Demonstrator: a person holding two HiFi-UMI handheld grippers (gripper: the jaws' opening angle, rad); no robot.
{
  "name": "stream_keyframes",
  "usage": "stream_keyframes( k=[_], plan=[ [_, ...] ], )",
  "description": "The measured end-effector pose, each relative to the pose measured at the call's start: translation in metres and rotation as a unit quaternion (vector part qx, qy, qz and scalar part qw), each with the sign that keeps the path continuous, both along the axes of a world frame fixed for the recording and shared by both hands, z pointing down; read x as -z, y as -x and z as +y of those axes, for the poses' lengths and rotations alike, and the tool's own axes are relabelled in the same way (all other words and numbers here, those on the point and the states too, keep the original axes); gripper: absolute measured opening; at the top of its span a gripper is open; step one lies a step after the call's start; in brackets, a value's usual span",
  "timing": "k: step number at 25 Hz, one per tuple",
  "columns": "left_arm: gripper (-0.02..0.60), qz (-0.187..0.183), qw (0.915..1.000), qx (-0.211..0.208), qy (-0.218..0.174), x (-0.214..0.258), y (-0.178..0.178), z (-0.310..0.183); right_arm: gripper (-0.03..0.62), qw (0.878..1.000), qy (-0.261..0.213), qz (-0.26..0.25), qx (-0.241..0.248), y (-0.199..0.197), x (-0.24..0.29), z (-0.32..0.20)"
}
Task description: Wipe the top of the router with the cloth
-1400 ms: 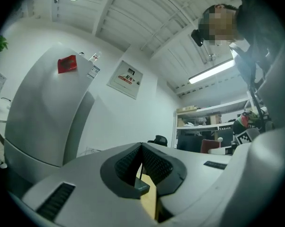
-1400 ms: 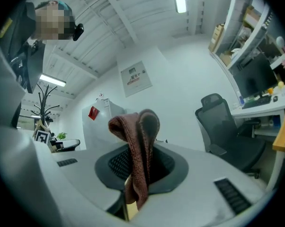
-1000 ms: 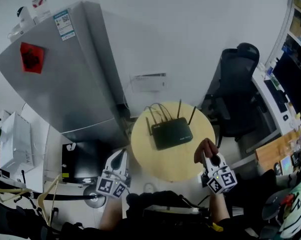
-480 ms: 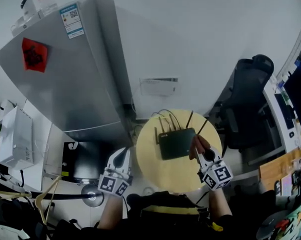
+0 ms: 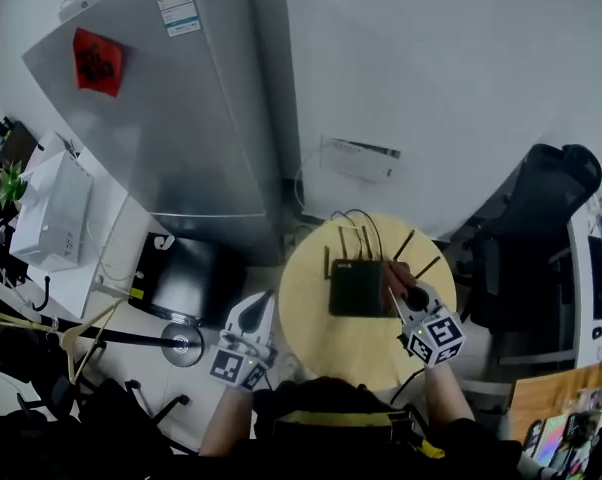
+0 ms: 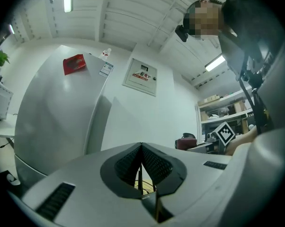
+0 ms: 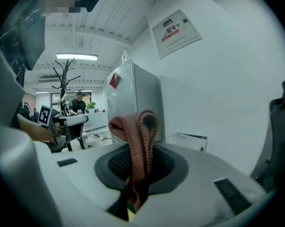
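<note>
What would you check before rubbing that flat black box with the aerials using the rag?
1. Reddish-brown woven cloth clamped in the right gripper: ok, the jaws are shut on it.
2. Flat black router lies on the round pale-yellow table: ok.
3. Right gripper over the router: ok, at its right edge in the head view.
4. Cloth touching the router's top: cannot tell.
5. Left gripper out of the way: ok, shut and empty, beside the table's left edge.
6. Thin black antennas clear of the wiping path: probably ok, they stand along the far edge.
</note>
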State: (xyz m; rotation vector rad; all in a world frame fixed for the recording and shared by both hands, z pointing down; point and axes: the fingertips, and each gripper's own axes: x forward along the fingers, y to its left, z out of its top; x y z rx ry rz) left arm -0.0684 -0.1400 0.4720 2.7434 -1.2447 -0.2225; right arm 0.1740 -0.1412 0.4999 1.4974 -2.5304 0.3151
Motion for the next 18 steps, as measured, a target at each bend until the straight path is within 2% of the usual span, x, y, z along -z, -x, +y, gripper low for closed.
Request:
stream_keyframes(
  k=[7,10,12,14,16,18],
  plan=[
    [-0.003,-0.019,0.9984,0.051,0.015,-0.007,0.028,0.007,0.060,0.993,0.050,0.087,0.058,0.024,-0.052,-0.030],
    [-0.003,-0.022,0.9982,0.053,0.017,-0.010,0.031,0.009,0.060,0.981,0.081,0.162,0.070,0.030,-0.084,-0.047],
    [-0.003,-0.015,0.9983,0.052,0.023,-0.011,0.032,0.010,0.060,0.959,0.093,0.256,0.076,0.034,-0.108,-0.060],
    [-0.003,-0.011,0.9982,0.054,0.022,-0.012,0.036,0.008,0.060,0.926,0.100,0.350,0.098,0.041,-0.131,-0.073],
    [-0.003,-0.017,0.9981,0.056,0.021,-0.012,0.037,0.004,0.060,0.896,0.112,0.412,0.125,0.048,-0.157,-0.083],
    [-0.003,-0.020,0.9981,0.053,0.021,-0.012,0.033,0.001,0.060,0.872,0.124,0.453,0.141,0.049,-0.179,-0.093]
  ],
)
